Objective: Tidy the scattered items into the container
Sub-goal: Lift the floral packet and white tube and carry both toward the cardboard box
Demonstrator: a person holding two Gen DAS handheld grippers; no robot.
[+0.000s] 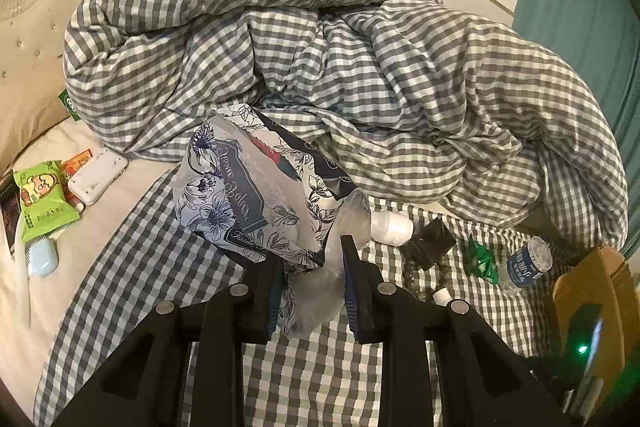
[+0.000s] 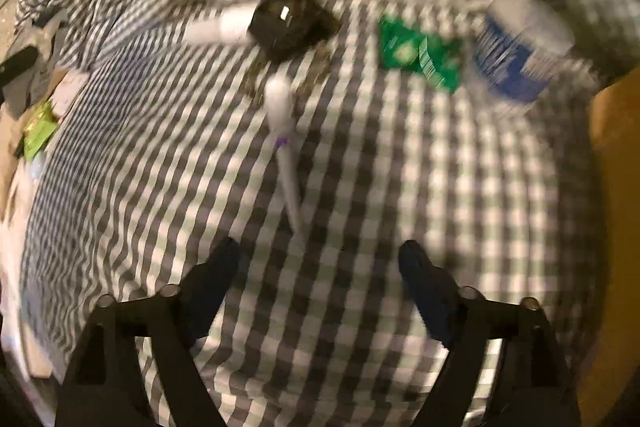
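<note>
Fingers [image 1: 352,267] of my left gripper [image 1: 310,267] were closed on the clear end of a floral tissue pack [image 1: 248,183], which I held up off the checked bedsheet [image 1: 132,267]; the pack leaned away from me and to the left, its dark label facing up. Just past the fingers to the right lay a white bottle [image 1: 390,227] on its side, touching a black box [image 1: 430,241], with a string of dull beads [image 1: 416,277] and a small white cap [image 1: 440,295] nearer to me. Farther right sat a crumpled green wrapper [image 1: 478,259] and then a water bottle [image 1: 526,263] with a blue label, lying on its side. At the far right edge stood the cardboard box [image 1: 592,291], its flap open. Behind everything the checked duvet [image 1: 320,47] was heaped. Off to the left, on the pale mattress cover [image 1: 60,307], lay a green snack packet [image 1: 42,199], a white case [image 1: 98,175] and a pale blue comb [image 1: 42,257].

My right gripper [image 2: 320,251] hung with its fingers spread wide and nothing between them, above the bedsheet [image 2: 360,227]. This view was blurred. A white toothbrush [image 2: 284,143] lay straight ahead of the gap, pointing away, its head near the black box [image 2: 286,21] and white bottle [image 2: 218,25]. To the right of those were the green wrapper [image 2: 420,53] and the water bottle [image 2: 516,55], and the cardboard box [image 2: 616,131] showed at the right edge.
</note>
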